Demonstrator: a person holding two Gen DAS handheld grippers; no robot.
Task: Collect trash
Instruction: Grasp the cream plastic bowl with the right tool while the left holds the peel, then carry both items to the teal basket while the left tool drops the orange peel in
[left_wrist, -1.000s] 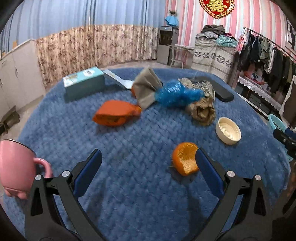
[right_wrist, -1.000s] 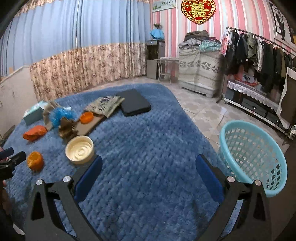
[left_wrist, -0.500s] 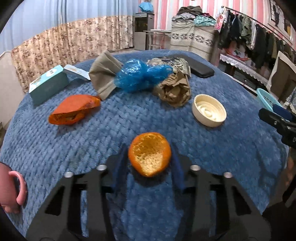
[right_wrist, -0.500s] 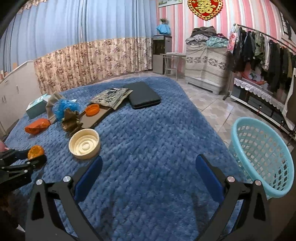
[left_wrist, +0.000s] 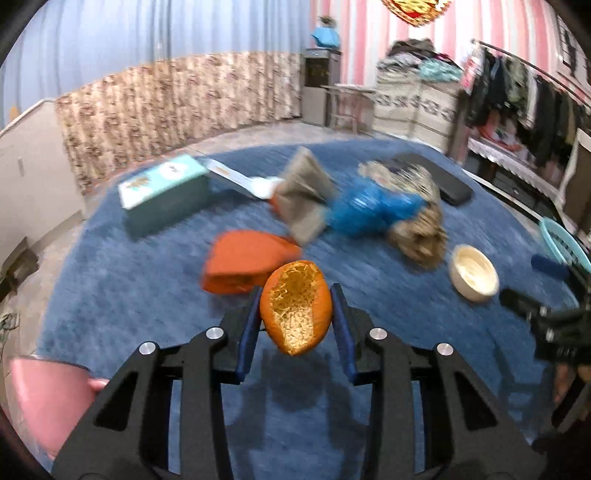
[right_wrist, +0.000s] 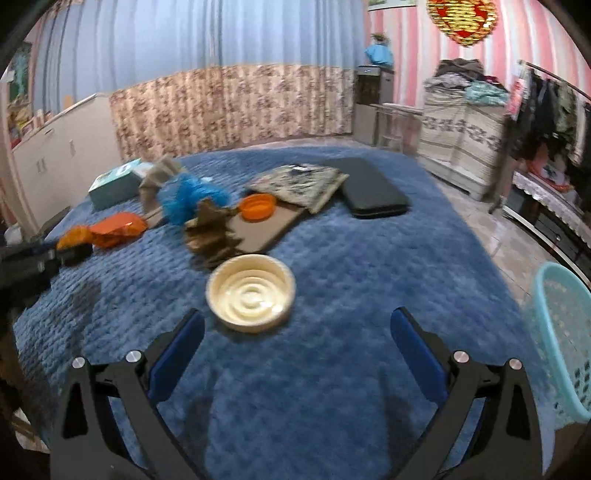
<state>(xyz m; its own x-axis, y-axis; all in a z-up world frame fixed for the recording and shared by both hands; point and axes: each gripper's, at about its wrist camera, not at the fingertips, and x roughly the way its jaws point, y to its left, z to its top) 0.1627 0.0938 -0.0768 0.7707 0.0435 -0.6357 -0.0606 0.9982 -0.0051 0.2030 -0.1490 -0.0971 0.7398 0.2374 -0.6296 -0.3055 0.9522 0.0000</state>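
Note:
Half an orange peel (left_wrist: 295, 317) hangs above the blue tablecloth (left_wrist: 129, 295), its shadow below it. My left gripper (left_wrist: 295, 293) is closing on it, both blue pads pressing its sides. An orange wrapper (left_wrist: 247, 262), a blue plastic bag (left_wrist: 369, 214) and crumpled brown paper (left_wrist: 421, 232) lie beyond. My right gripper (right_wrist: 297, 315) stands open and empty just behind a cream round bowl (right_wrist: 251, 291). The light blue basket (right_wrist: 565, 343) stands on the floor at the table's right side. In the right wrist view the peel (right_wrist: 72, 234) shows at far left.
A teal tissue box (left_wrist: 162, 192) sits at the back left and a pink mug (left_wrist: 44, 398) at the near left edge. A black case (right_wrist: 373, 188), a patterned cloth (right_wrist: 303, 182) and an orange lid (right_wrist: 258, 206) on a brown board lie at the back.
My left gripper went from wide open beside the peel to shut on it and raised it off the cloth. My right gripper swung left, bringing the cream bowl close in front.

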